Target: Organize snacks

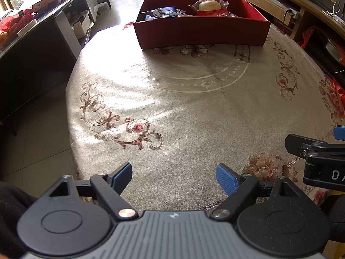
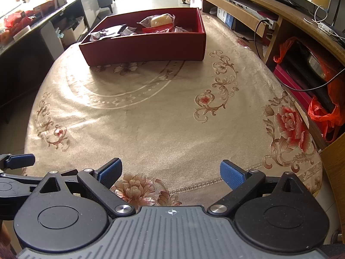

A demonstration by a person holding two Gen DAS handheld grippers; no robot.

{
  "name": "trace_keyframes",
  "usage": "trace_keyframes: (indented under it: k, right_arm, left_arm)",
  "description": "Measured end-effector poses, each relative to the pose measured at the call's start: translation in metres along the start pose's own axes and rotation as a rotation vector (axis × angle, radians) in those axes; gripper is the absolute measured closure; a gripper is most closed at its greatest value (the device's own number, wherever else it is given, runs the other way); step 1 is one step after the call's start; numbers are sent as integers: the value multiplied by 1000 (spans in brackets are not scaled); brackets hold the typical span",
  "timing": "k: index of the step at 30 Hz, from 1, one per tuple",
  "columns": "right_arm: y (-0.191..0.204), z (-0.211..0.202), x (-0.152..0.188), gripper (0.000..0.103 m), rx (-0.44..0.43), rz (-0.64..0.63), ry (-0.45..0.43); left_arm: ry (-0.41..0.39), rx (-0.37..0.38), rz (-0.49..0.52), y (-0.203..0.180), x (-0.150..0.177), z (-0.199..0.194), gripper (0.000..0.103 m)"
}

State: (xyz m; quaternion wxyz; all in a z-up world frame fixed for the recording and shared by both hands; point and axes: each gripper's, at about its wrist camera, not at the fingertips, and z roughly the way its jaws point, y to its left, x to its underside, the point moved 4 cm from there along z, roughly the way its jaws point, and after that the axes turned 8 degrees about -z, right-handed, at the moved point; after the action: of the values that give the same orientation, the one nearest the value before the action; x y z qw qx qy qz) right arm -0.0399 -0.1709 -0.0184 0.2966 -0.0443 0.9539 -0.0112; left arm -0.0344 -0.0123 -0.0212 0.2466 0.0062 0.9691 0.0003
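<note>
Fingers of the left gripper [image 1: 173, 177] stand wide apart with nothing between them, above the near edge of the round counter covered in beige floral cloth [image 1: 194, 108]. Just to its right, the right gripper [image 2: 170, 173] has its blue-padded fingers equally wide and empty. At the counter's far side sits the dark red rectangular box [image 2: 146, 47], holding wrapped snack packets [image 2: 160, 20], well apart from both grippers.

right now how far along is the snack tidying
Looks nearly or fully done: the snacks in view, a wrapped bun and dark packets, already sit inside the red box. Nothing is in hand; the left tool and right tool are open and empty. No loose snacks show on the tablecloth.
</note>
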Motion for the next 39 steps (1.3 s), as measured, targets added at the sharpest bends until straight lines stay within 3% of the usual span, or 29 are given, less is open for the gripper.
trace_keyframes:
  k: [23, 31, 39]
  right_arm:
    - [0, 3, 1, 3, 0, -9, 10]
    - [-2, 3, 0, 3, 2, -3, 3]
    - [-3, 2, -1, 2, 4, 6, -3]
  left_arm:
    - [1, 0, -1, 1, 0, 1, 22]
    - [-111, 8, 1, 1, -5, -13, 22]
    - [-126, -3, -1, 3, -7, -15, 19]
